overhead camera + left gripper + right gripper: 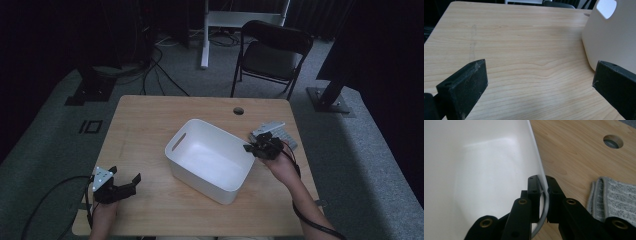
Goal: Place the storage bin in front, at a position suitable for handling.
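Right gripper (543, 192) pinches the white bin's (210, 159) right-hand rim, jaws closed astride the wall; bin sits mid-table, long axis diagonal. Folded grey cloth (616, 197), probably a towel, lies just beyond. Left gripper (122, 186) hovers wide open, well apart.

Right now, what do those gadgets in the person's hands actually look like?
Both are black, two-jawed tools. The left gripper has thick, blocky black jaws, a pale grey three-cornered plate on top and a dark cable trailing off. The right gripper has slim jointed black arms with brass-coloured rivets, and a dark cable along the forearm. No sleeves show.
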### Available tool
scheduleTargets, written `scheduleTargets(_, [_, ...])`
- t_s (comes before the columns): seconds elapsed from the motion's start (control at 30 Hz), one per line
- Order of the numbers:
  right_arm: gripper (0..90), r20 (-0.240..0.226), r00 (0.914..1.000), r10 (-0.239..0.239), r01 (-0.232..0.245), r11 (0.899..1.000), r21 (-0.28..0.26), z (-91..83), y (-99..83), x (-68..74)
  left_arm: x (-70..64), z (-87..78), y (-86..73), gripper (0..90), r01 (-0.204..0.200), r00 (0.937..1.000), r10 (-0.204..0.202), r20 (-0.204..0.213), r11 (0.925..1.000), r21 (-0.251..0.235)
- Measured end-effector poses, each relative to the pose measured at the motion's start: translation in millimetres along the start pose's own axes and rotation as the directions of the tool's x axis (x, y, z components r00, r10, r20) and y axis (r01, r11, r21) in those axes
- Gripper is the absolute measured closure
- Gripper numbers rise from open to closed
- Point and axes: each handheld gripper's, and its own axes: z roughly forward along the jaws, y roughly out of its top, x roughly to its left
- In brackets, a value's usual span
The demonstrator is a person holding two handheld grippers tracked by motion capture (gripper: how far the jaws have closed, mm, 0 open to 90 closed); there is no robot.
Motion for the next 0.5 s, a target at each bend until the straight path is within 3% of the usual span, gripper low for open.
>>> scheduleTargets(0.17, [84.1, -0.004, 0.9999, 0.013, -0.013, 1.000, -0.007, -1.1, -1.9, -0.3, -8.1, 0.2, 2.9, 0.0, -0.009, 0.9992, 0.008, 0.040, 0.9999, 0.006])
scheduleTargets(0.2, [84.1, -0.002, 0.9998, 0.017, -0.017, 1.000, -0.008, -1.2, -2.1, 0.1, -16.3, -0.3, 8.5, 0.0, -0.010, 0.9969, 0.010, 0.078, 0.9999, 0.004])
scheduleTargets(0.27, [84.0, -0.002, 0.9995, 0.031, -0.031, 0.999, -0.017, -1.4, -3.1, 0.1, -23.3, -1.5, 16.1, 0.0, -0.015, 0.9943, 0.015, 0.106, 0.9999, -0.006])
scheduleTargets(0.33, [83.3, 0.003, 0.9992, 0.039, -0.039, 0.999, -0.021, -2.3, -3.9, 1.3, -28.6, -3.0, 26.6, 0.0, -0.001, 0.9890, 0.003, 0.148, 0.9999, -0.015])
scheduleTargets(0.4, [76.4, 0.004, 0.9988, 0.049, -0.049, 0.998, -0.044, -4.4, -4.9, 3.3, -32.5, -3.5, 38.6, 0.0, 0.015, 0.9808, -0.010, 0.195, 0.9996, -0.023])
scheduleTargets(0.5, [66.0, 0.012, 0.9975, 0.070, -0.069, 0.994, -0.090, -13.2, -5.7, 7.9, -37.4, -1.6, 57.6, 0.0, -0.015, 0.9713, 0.018, 0.237, 0.9998, -0.014])
